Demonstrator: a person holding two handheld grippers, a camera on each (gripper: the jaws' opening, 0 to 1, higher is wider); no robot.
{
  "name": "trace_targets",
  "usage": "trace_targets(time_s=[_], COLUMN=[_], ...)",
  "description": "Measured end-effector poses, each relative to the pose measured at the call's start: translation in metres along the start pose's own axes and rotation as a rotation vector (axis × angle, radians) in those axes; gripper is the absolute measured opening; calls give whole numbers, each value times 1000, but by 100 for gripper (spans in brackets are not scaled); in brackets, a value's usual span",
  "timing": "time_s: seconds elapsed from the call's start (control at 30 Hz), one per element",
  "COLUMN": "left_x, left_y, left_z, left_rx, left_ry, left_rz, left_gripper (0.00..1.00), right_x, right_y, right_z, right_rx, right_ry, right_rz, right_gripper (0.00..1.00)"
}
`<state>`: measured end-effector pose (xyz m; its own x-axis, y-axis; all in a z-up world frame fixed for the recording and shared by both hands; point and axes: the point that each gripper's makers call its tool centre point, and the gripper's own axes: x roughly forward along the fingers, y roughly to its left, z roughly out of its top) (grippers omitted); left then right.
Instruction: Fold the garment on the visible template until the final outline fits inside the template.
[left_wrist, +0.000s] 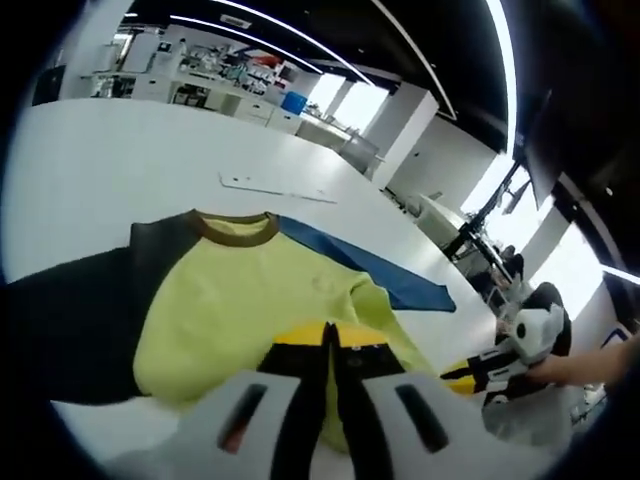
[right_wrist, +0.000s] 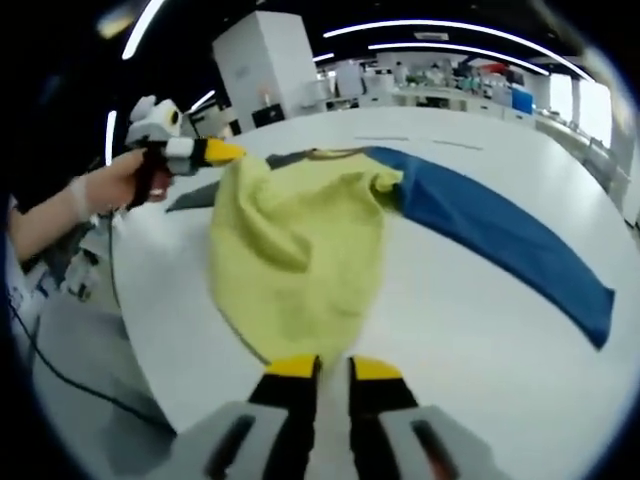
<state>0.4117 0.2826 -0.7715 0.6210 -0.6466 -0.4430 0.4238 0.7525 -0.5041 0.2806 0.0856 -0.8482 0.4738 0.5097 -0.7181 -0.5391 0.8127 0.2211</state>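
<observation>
The garment (left_wrist: 250, 300) has a yellow-green body, a brown collar (left_wrist: 238, 229), a black sleeve (left_wrist: 70, 310) and a blue sleeve (left_wrist: 370, 265). It lies on the white table (left_wrist: 120, 170). My left gripper (left_wrist: 330, 340) has its jaws pressed together on the near yellow hem. In the right gripper view the yellow body (right_wrist: 300, 250) is lifted and bunched between both grippers. My right gripper (right_wrist: 336, 368) is shut on its lower edge. The left gripper (right_wrist: 200, 152), held by a gloved hand (right_wrist: 105, 190), pinches the far corner. The blue sleeve (right_wrist: 500, 235) lies flat on the table.
A thin white strip (left_wrist: 275, 188) lies on the table beyond the collar. The right gripper (left_wrist: 500, 365), held by a hand, is at the table's right edge. Desks and shelves (left_wrist: 210, 85) stand far behind. The curved table edge (right_wrist: 150, 350) runs close to my right gripper.
</observation>
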Motion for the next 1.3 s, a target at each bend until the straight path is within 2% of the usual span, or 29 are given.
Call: trace_targets(time_s=[0.07,0.17,0.23,0.4,0.57,0.87,0.97,1.03,1.1,1.17,1.3], left_x=[6,19,26,42,50,55,43,34,24,7,-16], left_y=[2,9,12,23,30,37,28,26,26,29,24], left_z=[0,-2,-3,-9,-13,-21,-16,-7,-2,8,9], left_rx=[14,75,84,108,121,136,167,160,167,175,156], left_ry=[15,56,68,105,127,147,118,87,73,29,-3], left_rz=[4,25,29,50,64,71,48,21,23,27,22], left_gripper=[0,0,0,0,0,0,0,6,13,16,19], right_x=[1,3,3,-3,-9,-9,-11,-13,-16,-19,-25], right_y=[2,2,2,-12,-29,-37,-38,-38,-45,-46,-51], right_z=[-2,-2,-1,7,14,20,25,29,34,39,45], right_rx=[3,-4,-8,-29,9,35,46,66,107,127,162], right_ry=[12,9,5,-32,-74,-82,-93,-111,-137,-151,-174], right_rz=[11,8,1,-73,-126,-132,-131,-130,-130,-133,-140], right_gripper=[0,0,0,0,0,0,0,0,0,0,0])
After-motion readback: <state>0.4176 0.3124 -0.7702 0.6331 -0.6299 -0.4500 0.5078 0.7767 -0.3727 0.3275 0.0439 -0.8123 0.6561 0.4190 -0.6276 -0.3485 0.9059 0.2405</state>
